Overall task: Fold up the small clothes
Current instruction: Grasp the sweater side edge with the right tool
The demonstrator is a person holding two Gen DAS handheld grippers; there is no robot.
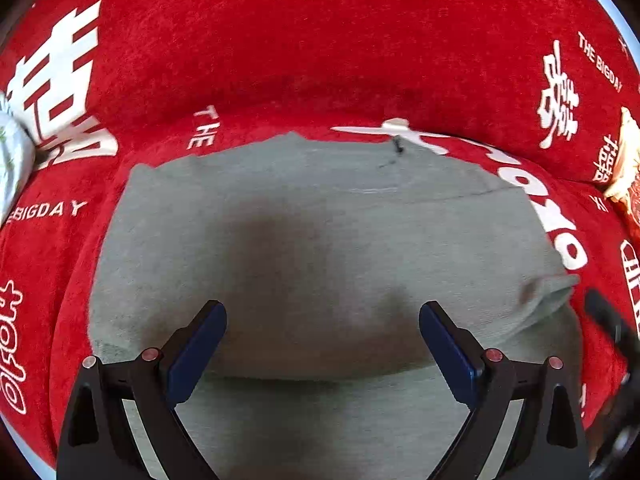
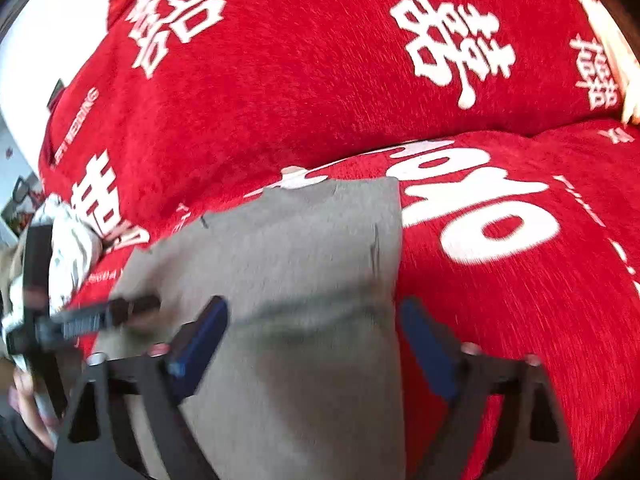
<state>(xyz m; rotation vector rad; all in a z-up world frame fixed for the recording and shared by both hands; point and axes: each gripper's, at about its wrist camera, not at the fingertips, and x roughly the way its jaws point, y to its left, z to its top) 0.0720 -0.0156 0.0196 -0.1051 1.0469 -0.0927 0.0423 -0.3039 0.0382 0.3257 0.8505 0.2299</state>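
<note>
A grey garment (image 1: 320, 240) lies flat on a red sofa cover, with a fold across its near part. My left gripper (image 1: 323, 316) is open and empty just above the garment's middle. In the right wrist view the same grey garment (image 2: 288, 264) shows with its right edge straight. My right gripper (image 2: 314, 312) is open and empty over that right edge, one finger over the cloth and one over the red cover. The left gripper's fingers (image 2: 120, 308) show at the left of that view. The right gripper's tip (image 1: 604, 312) shows at the right edge of the left wrist view.
The red sofa cover (image 1: 320, 40) with white lettering covers seat and backrest. A white patterned cloth (image 1: 12, 160) lies at the far left on the seat. A cream and orange item (image 1: 628, 168) sits at the right. The right wrist view is blurred.
</note>
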